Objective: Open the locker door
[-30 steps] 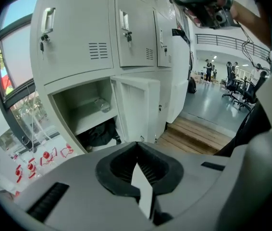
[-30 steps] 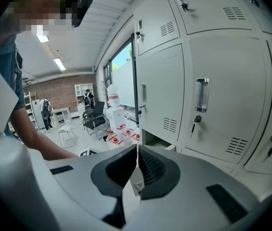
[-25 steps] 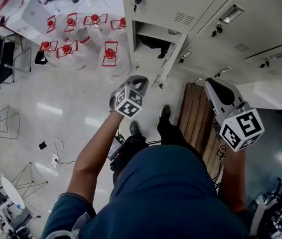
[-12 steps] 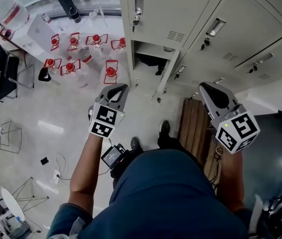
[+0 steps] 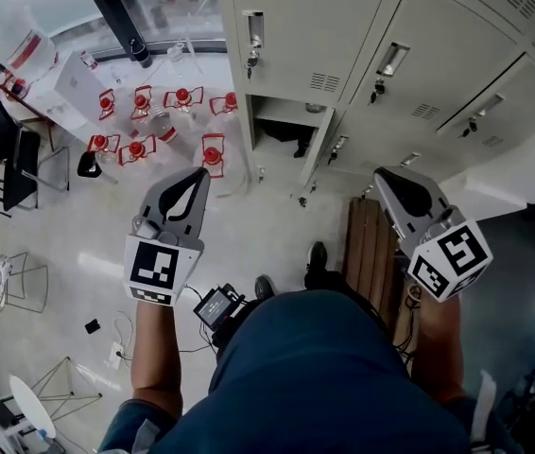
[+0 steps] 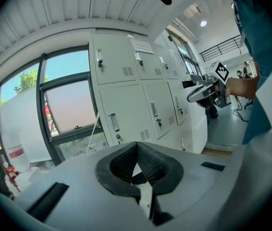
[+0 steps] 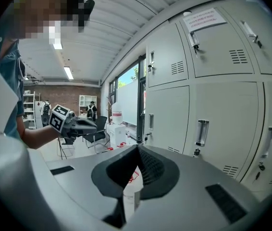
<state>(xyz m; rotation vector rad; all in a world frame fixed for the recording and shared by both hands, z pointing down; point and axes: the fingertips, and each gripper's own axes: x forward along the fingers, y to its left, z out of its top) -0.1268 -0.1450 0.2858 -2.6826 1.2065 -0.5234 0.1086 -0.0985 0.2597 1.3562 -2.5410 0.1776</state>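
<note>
Left gripper [image 5: 195, 174], centre left in the head view, has its jaws pressed together on nothing; right gripper [image 5: 382, 174], centre right, likewise. Between them, higher in the frame, a lower locker door [image 5: 321, 153] stands ajar among the pale lockers [image 5: 296, 36].

Over the last second the left claw [image 5: 198, 172] has drawn away from the edge of the ajar lower locker door [image 5: 319, 152]. It has slid leftward across the head view and risen toward the camera, so its marker cube [image 5: 162, 270] looks larger and its tips now show just below the red-capped water jugs [image 5: 213, 152]. The right claw [image 5: 381, 176] has lifted slightly too, and the head view has tilted up, taking in more of the upper locker doors [image 5: 296, 26].
</note>
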